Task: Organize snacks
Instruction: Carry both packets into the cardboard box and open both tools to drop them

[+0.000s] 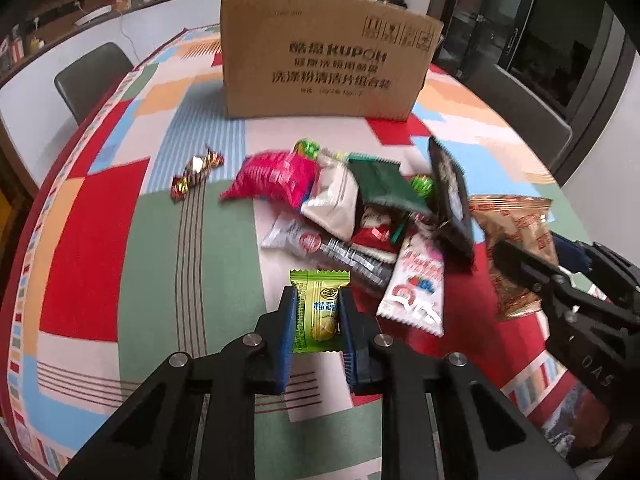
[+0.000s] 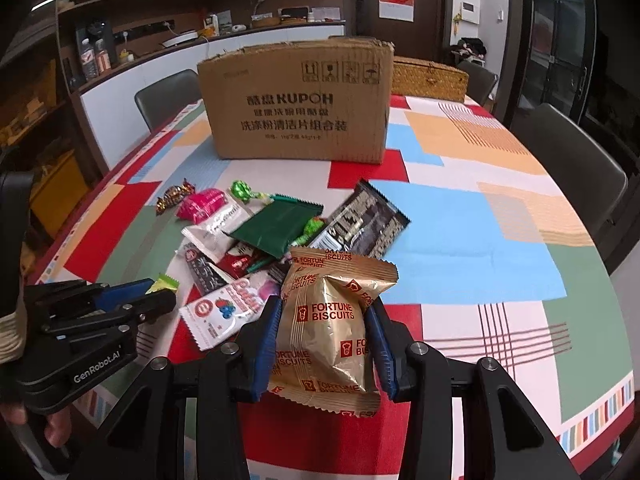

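Left gripper [image 1: 318,312] clamps green candy [image 1: 319,308], right gripper [image 2: 324,344] clamps gold biscuit pack [image 2: 328,328]; only right wrist shows wicker basket [image 2: 430,76] behind cardboard box [image 2: 296,108], snack pile [image 2: 260,236] ahead on surface [image 2: 480,240].

chairs [image 2: 168,94] grey, at table | counter [image 2: 224,36] behind, cluttered | glass cabinet [image 2: 560,40] right, dark

You've got a glossy gold foil biscuit bag [image 2: 326,328] that's all crinkly, and a shiny green plastic candy wrapper [image 1: 319,310]. Your gripper fingers [image 1: 287,336] look like matte black plastic with ribbed blue pads and bright metal pivot pins. The box [image 2: 298,106] is plain matte cardboard, rough and torn along the top edge. The tablecloth [image 2: 460,236] looks smooth, slightly sheeny.
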